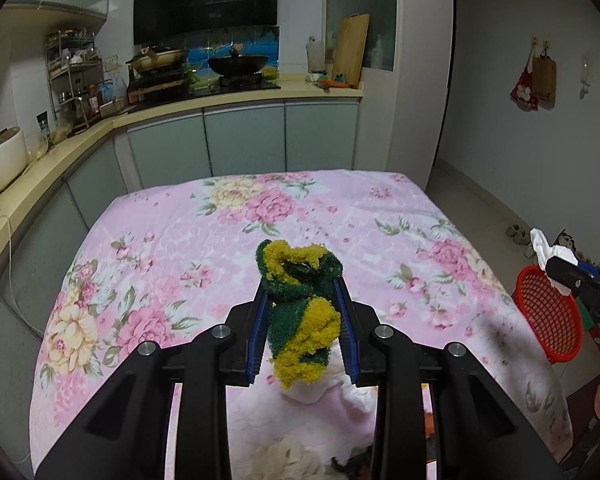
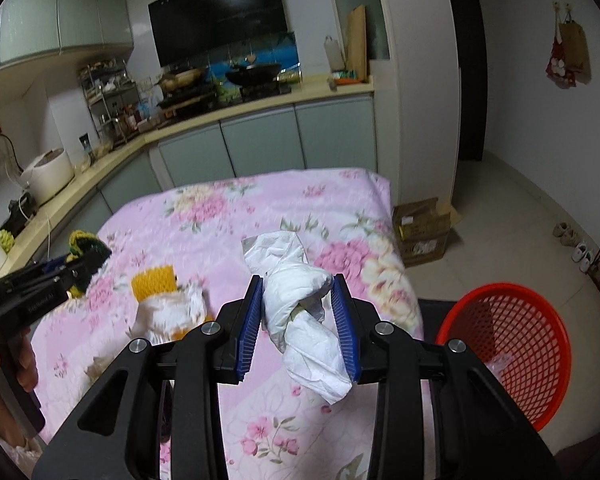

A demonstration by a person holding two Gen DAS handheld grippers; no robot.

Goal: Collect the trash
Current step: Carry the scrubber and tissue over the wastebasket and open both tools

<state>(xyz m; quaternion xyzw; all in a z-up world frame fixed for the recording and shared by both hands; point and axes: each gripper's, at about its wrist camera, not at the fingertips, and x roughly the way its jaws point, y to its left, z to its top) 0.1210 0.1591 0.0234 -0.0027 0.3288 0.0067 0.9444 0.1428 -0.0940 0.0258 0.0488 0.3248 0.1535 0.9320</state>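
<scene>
Presently my left gripper (image 1: 302, 312) is clamped on a twisted green-and-yellow scouring sponge (image 1: 300, 304), its long axis running from 12 to 6 o'clock between the pads, held clear above the floral cloth (image 1: 172, 232). From that claw the red basket (image 1: 548, 316) lies at 3 o'clock, well apart, off the table's edge. My right gripper (image 2: 298, 320) is closed on a crumpled white tissue (image 2: 300, 304), also lying 12 to 6. From it the basket (image 2: 520, 344) sits at 3 o'clock, near. I judge the right hand the nearer; it should drop first.
</scene>
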